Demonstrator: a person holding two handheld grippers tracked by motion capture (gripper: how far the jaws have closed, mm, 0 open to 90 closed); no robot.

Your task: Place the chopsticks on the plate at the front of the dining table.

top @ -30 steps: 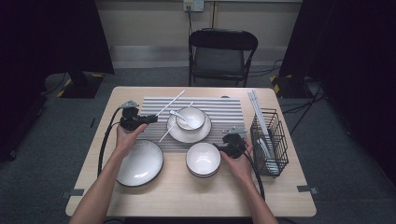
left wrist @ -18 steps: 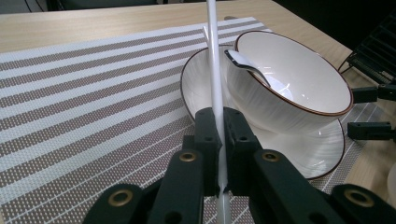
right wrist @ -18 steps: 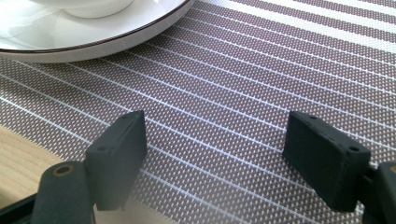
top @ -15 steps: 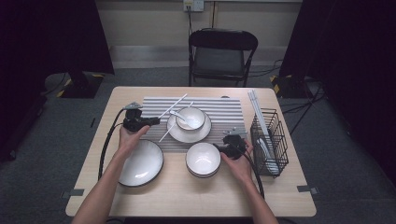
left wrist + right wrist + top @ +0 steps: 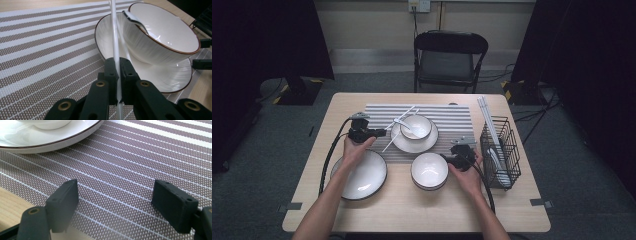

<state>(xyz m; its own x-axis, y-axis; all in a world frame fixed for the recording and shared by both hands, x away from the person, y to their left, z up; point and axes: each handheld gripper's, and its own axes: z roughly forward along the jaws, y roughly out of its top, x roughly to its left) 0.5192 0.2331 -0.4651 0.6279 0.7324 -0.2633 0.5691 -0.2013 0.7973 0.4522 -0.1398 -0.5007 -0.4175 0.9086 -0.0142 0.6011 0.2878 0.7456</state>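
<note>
My left gripper [image 5: 118, 72] is shut on a thin white chopstick [image 5: 114, 37] that runs up past the rim of a white plate [image 5: 172, 75]. On that plate stands a white bowl [image 5: 162, 37] with a spoon [image 5: 135, 20] in it. In the high view the left gripper [image 5: 381, 133] points right, at the chopsticks [image 5: 399, 125] that lean on the plate [image 5: 414, 142] on the striped placemat [image 5: 457, 120]. My right gripper [image 5: 117, 197] is open and low over the placemat [image 5: 130, 157] with nothing between its jaws. It sits just right of a second white bowl [image 5: 429, 170].
A large white plate [image 5: 359, 174] lies at the front left under my left forearm. A black wire rack [image 5: 499, 150] with white utensils stands at the right edge. A black chair [image 5: 449, 55] stands beyond the table's far side.
The left gripper has edged slightly to the right along the chopsticks. The right hand has stayed still.
</note>
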